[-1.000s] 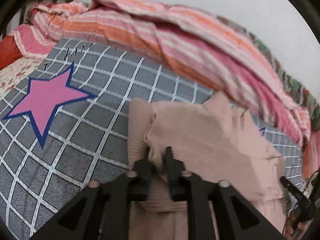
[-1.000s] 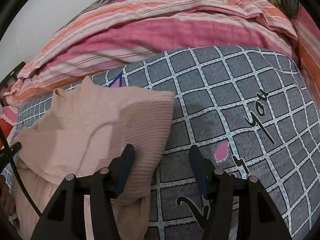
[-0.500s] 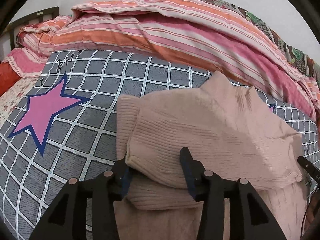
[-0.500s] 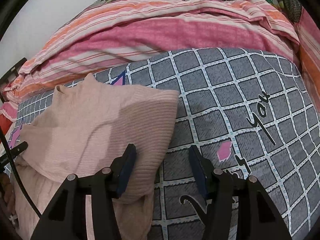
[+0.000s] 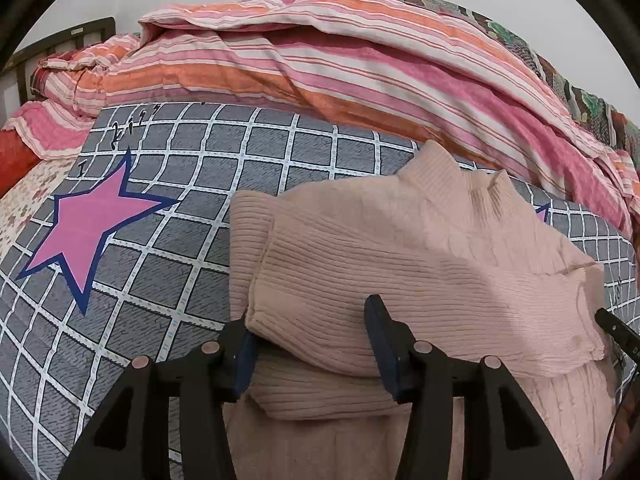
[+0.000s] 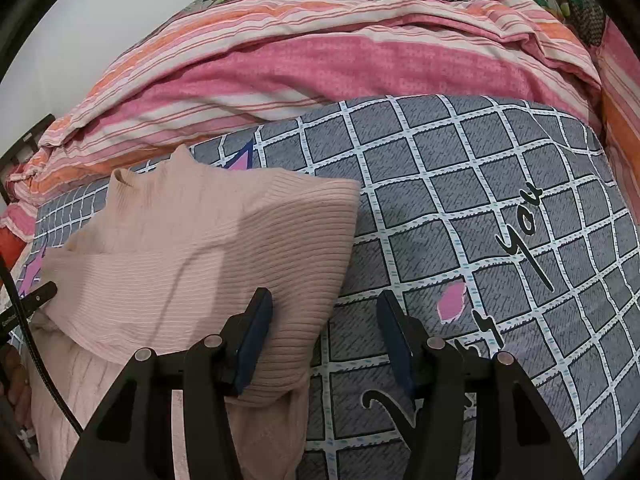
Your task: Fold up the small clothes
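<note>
- Left gripper (image 5: 310, 344): fingers spread wide, holding nothing. The folded-over sleeve edge of the pink sweater (image 5: 400, 264) lay between and just ahead of the fingertips, the left finger touching or nearly touching its corner.
- Right gripper (image 6: 322, 334): fingers spread, empty. The sweater's right edge (image 6: 200, 260) lay under and beyond the left finger; bare checked bedsheet (image 6: 460, 200) showed between the fingers and past the right one.
- Sweater lay flat on the sheet, collar pointing away from both grippers, hem toward them; long axis ran straight ahead of the fingers. Both sleeves appeared folded in across the chest.
- Judgement: next fold runs hem to collar; both grippers sit about equally near, left more squarely over the cloth.
- Beyond the collar, well past the fingertips: striped quilt (image 5: 340, 64). Pink star print (image 5: 88, 228) off to the left finger's side. Nothing obstructed.
</note>
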The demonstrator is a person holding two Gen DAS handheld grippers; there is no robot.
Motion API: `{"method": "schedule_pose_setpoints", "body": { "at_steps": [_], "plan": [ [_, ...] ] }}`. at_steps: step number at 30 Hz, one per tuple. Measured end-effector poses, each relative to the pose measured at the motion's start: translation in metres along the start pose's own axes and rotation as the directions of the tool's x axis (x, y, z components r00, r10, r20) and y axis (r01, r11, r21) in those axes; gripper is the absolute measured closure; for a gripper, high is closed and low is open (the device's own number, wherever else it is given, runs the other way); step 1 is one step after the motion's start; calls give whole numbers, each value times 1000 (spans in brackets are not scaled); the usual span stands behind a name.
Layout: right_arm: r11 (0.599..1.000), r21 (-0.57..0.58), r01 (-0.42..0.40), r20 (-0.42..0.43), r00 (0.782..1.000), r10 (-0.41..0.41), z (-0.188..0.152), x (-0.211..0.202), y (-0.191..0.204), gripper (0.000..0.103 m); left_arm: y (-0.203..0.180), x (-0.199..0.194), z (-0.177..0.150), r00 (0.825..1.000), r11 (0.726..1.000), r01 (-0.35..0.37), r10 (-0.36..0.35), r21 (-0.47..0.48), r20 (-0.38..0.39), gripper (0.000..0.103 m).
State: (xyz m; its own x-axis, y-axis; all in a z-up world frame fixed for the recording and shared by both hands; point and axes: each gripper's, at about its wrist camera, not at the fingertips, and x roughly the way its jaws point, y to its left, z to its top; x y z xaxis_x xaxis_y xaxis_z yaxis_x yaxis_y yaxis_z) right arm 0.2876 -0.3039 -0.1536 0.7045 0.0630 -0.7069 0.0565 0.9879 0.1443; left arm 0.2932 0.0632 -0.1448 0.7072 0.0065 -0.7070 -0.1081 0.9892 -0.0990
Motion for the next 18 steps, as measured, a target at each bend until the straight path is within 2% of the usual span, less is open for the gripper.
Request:
{"method": "schedule_pose_setpoints", "body": {
  "at_steps": [3,11,18],
  "plan": [
    [1000,-5,1,3,1000,-1,0,0,0,50,-2,-1,0,1000,1000,5,-5,11,2,48],
    [1000,-30,3,19,1000,-2,0,-3,5,52,-2,-2,0,1000,1000,2,-2,26,8,45],
    [999,-44,-1,35,999,3,0,-6,6,62,-2,-3,0,1000,1000,-1,0,31,12,45]
  ]
}}
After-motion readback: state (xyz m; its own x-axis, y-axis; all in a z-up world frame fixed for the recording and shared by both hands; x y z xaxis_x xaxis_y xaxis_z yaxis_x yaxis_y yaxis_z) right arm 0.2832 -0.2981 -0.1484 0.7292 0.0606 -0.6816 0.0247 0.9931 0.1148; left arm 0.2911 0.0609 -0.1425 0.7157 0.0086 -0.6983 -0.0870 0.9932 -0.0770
